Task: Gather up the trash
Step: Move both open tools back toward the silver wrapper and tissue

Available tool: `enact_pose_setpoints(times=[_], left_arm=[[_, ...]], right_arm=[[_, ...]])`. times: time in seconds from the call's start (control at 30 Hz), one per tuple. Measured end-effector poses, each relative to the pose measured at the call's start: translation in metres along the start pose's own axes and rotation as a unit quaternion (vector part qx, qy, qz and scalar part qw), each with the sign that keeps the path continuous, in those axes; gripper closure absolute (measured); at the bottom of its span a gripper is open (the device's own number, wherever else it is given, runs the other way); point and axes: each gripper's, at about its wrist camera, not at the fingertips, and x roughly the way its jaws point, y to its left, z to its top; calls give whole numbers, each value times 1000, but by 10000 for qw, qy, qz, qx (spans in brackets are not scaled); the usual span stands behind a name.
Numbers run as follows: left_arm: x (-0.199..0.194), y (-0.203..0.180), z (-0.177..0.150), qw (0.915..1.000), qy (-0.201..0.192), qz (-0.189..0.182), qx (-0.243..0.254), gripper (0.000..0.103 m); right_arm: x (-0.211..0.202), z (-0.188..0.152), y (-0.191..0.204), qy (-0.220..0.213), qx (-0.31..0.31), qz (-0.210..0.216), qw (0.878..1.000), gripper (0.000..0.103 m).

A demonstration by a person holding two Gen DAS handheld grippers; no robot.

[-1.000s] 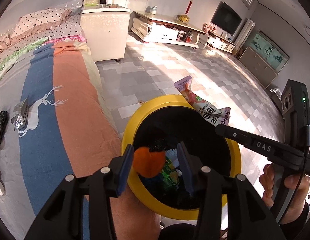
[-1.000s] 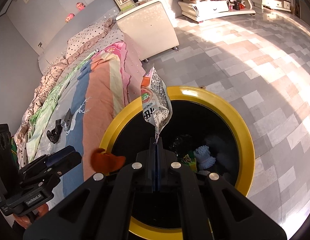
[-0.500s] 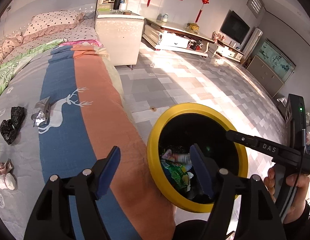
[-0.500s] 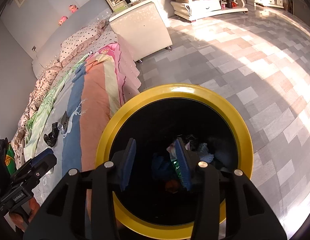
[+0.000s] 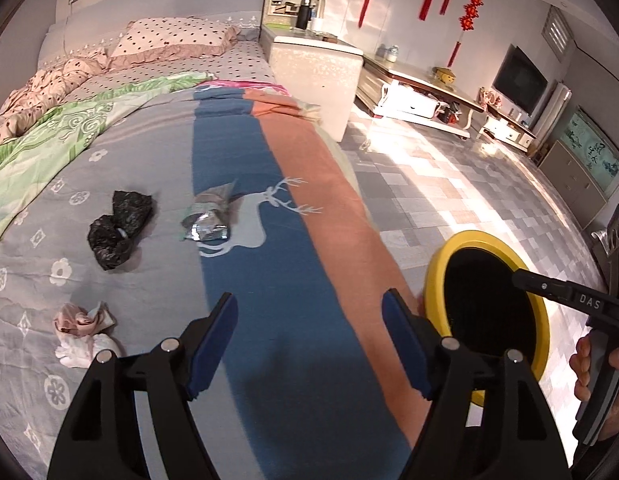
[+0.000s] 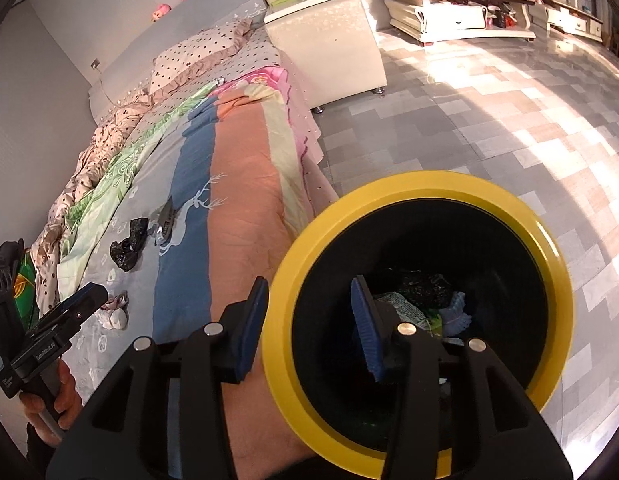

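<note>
Now both tongs were spread w/ nothing between: left gripper [image 5: 309, 344] opening over the bed, right gripper [image 6: 309, 320] at the yellow bin [image 6: 389, 188]. Next pickup looked like the foil wrapper [image 5: 209, 216] or black bag [image 5: 117, 232].

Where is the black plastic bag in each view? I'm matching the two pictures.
Left wrist view: black plastic bag lies left of centre on the grey bedspread.
Right wrist view: the bag sits small at mid-left, on the same bedspread.
Shared landmark: the silver wrapper just right of it.
</note>
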Motion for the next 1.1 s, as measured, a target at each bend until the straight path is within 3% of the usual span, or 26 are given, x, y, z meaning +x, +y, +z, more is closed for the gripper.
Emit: enact_pose_setpoints(times=[0.37, 0.5, 0.77, 1.1], left_arm=[[-7, 131, -5, 9940, 180, 931, -551, 32], [-4, 166, -7, 9905, 305, 1141, -708, 32], [18, 205, -12, 9869, 551, 1268, -836, 32], [43, 218, -21, 9866, 869, 1192, -694, 32]], right_arm=[[57, 26, 114, 273, -668, 511, 9961, 47], [84, 31, 155, 438, -924, 613, 9929, 45], [145, 36, 216, 828, -1233, 641, 9868, 42], [206, 54, 243, 984, -1177, 506, 9869, 39]])
